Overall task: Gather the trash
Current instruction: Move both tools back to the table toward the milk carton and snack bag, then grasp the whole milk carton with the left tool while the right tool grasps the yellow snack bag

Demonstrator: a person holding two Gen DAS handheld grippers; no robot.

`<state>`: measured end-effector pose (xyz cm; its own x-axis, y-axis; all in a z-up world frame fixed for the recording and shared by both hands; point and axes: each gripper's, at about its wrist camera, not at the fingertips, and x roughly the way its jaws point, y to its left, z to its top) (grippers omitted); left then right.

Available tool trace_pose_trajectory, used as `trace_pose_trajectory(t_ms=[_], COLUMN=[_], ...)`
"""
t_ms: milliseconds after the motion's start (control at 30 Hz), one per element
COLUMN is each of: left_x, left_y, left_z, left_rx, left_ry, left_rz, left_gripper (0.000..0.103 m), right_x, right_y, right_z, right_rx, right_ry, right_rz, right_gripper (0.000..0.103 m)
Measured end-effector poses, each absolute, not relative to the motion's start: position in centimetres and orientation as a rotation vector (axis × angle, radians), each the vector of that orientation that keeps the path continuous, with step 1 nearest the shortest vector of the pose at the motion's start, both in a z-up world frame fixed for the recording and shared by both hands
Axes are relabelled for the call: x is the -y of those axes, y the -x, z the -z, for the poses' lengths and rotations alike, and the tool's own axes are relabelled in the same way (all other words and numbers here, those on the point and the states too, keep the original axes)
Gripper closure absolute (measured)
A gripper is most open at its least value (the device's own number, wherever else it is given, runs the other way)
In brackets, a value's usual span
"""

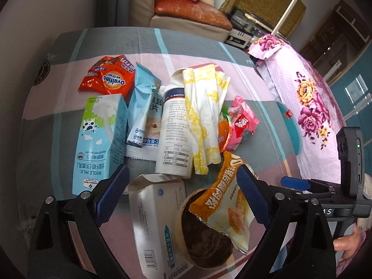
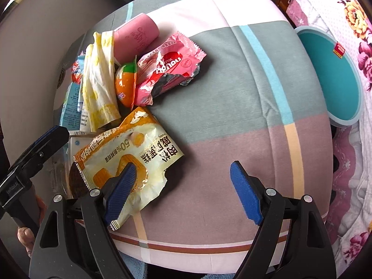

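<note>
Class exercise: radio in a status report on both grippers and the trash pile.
Left gripper open over white box. Right gripper open, empty. Yellow wrapper nearest, overlapping brown cup. Teal bin unobstructed.

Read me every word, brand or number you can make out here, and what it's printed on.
"Ovaltine": orange wrapper.
"WHOLE MILK": milk carton.
"50%": yellow snack bag.
"YAN WO": light blue packet, partly hidden.
White bottle and white box print: too small.

Yellow wrapper hides brown bowl partly.
</note>
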<state>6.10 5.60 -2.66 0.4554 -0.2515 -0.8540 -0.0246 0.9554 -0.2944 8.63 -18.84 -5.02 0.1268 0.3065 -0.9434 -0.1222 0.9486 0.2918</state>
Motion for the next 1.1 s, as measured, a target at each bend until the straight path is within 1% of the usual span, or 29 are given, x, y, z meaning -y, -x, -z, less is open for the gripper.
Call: trace_pose_trajectory(t_ms=[233, 367, 433, 567, 700, 767, 833, 933, 967, 1000, 1067, 1100], left_x=[-11.3, -13.5, -14.0, -14.2, -13.8, -13.6, -13.2, -12.8, -12.6, -12.4, -11.8, -11.7], left_y=[-5.9, -6.5, -6.9, -8.0, -8.6, -8.6, -8.2, -7.5, -7.4, -7.2, -6.9, -6.8], left_z=[2.9, 4.1, 4.9, 6.2, 7.2, 7.6, 7.7, 7.6, 7.6, 7.6, 7.6, 7.6], left_rx=[-1.065, -1.084, -1.106, -1.134, -1.139, -1.148, -1.140, -1.133, -1.134, -1.134, -1.132, -1.130], left_ry=[0.320, 0.310, 0.313, 0.301, 0.292, 0.295, 0.267, 0.269, 0.269, 0.266, 0.258, 0.259], left_rz=[0.018, -0.059, -0.071, -0.087, -0.077, -0.057, -0.058, -0.024, -0.014, -0.003, 0.009, 0.011], left_gripper=[0.010, 0.010, 0.010, 0.010, 0.010, 0.017, 0.032, 0.051, 0.051, 0.051, 0.051, 0.051], right_x=[17.0, 16.5, 16.1, 15.1, 14.9, 14.2, 13.7, 13.0, 12.8, 12.6, 12.0, 11.3], right_y=[-9.4, -9.9, -9.7, -9.4, -9.1, -8.9, -8.7, -8.8, -8.7, -8.5, -8.4, -8.3], right_z=[5.5, 6.0, 6.4, 7.0, 7.7, 8.3, 8.4, 8.3, 8.2, 8.3, 8.1, 8.1], right_rx=[-1.396, -1.407, -1.420, -1.445, -1.485, -1.499, -1.487, -1.459, -1.445, -1.437, -1.423, -1.419], right_ry=[-0.134, -0.132, -0.135, -0.141, -0.234, -0.267, -0.269, -0.291, -0.300, -0.304, -0.318, -0.320], right_rz=[-0.293, -0.296, -0.304, -0.309, -0.328, -0.331, -0.326, -0.330, -0.325, -0.327, -0.374, -0.390], right_gripper=[0.024, 0.023, 0.019, 0.019, 0.019, 0.019, 0.018, 0.018, 0.018, 0.021, 0.048, 0.051])
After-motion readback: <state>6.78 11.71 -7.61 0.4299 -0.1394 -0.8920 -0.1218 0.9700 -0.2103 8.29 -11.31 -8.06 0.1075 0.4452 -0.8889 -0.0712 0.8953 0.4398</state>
